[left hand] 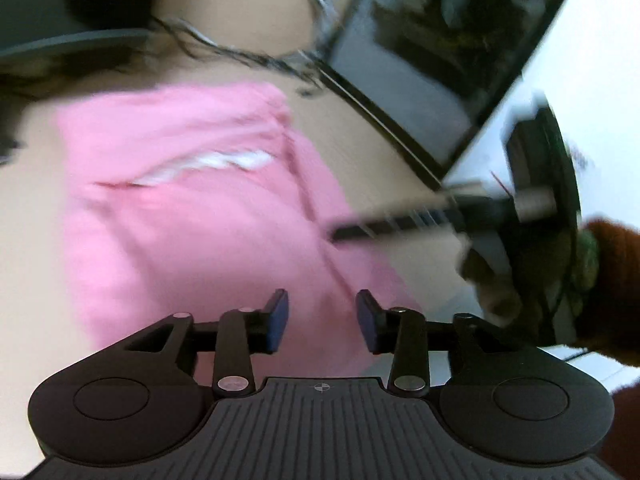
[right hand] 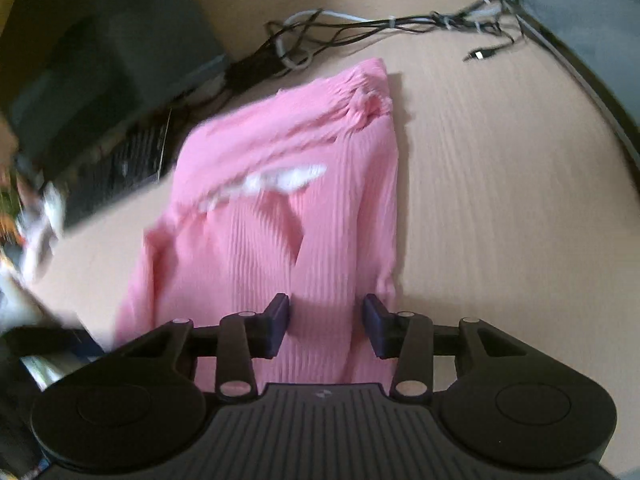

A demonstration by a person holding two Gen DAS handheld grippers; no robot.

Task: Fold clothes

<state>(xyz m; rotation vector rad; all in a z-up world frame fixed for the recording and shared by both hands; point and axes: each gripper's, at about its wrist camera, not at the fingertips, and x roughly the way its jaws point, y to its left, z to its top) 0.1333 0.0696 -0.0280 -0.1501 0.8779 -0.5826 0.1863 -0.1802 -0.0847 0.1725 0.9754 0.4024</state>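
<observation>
A pink ribbed garment (left hand: 192, 208) with a white print lies partly folded on the beige table (left hand: 32, 240). My left gripper (left hand: 322, 320) hovers open over its near edge, with nothing between the blue pads. In the right wrist view the same garment (right hand: 280, 208) stretches away from me, its gathered cuff or hem at the far end. There my right gripper (right hand: 326, 326) is open above the garment's near end, the cloth showing behind the gap. Both views are blurred by motion.
A dark monitor (left hand: 440, 60) leans at the back right, with tangled cables (left hand: 240, 52) behind the garment. A sleeve (left hand: 612, 280) in rust brown holds a blurred black tool at the right. Cables (right hand: 380, 26), a keyboard (right hand: 124, 168) and bare table (right hand: 500, 200) surround the garment.
</observation>
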